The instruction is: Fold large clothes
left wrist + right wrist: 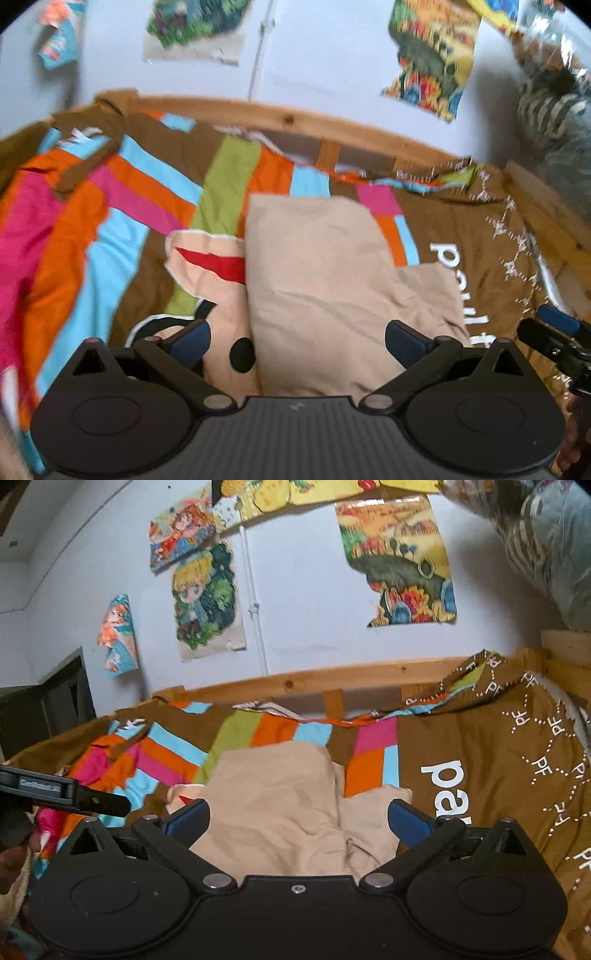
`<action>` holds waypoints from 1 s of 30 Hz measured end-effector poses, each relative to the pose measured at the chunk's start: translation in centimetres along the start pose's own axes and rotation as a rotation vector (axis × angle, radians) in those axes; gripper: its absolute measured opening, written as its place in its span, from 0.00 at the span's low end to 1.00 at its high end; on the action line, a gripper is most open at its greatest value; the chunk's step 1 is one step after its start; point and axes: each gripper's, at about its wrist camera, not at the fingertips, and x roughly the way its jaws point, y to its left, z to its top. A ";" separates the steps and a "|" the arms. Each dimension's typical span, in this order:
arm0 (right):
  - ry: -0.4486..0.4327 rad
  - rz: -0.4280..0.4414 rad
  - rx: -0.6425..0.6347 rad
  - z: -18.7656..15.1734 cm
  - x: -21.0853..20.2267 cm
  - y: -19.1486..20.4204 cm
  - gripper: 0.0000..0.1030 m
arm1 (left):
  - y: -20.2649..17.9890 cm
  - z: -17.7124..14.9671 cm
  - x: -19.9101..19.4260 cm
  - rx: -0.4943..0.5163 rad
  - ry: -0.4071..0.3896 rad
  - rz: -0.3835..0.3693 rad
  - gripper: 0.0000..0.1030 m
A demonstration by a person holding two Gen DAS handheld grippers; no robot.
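Left wrist view: one beige garment [317, 273] lies mid-frame on the striped bedspread [110, 229]; left gripper [297, 343] and right gripper [299, 821] both gape, released; four posters up top.

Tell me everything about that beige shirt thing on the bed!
The beige garment looks like soft, wrinkled cloth. It lies partly folded on the colourful striped bedspread, one plain flap laid over the rest. On its uncovered side a red shape, a black dot and black-and-white edging peek out. A smaller beige part sticks out toward the brown lettered area. Both the left gripper and right gripper are open above its near edge, not gripping it.
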 end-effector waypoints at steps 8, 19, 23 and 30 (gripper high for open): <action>0.014 -0.011 0.004 -1.1 -5.6 1.8 0.99 | 0.0 -3.1 -7.7 -0.024 -0.104 0.054 0.99; 0.037 -0.008 -0.064 -3.0 -7.9 3.5 0.99 | -0.5 -8.3 -9.5 0.007 -0.130 0.104 0.99; 0.059 -0.018 -0.059 -3.4 -7.4 3.4 0.99 | -0.3 -9.5 -9.1 0.021 -0.127 0.137 0.99; 0.094 -0.037 -0.065 -4.1 -6.8 3.4 0.99 | 0.4 -9.8 -8.4 0.018 -0.114 0.160 0.99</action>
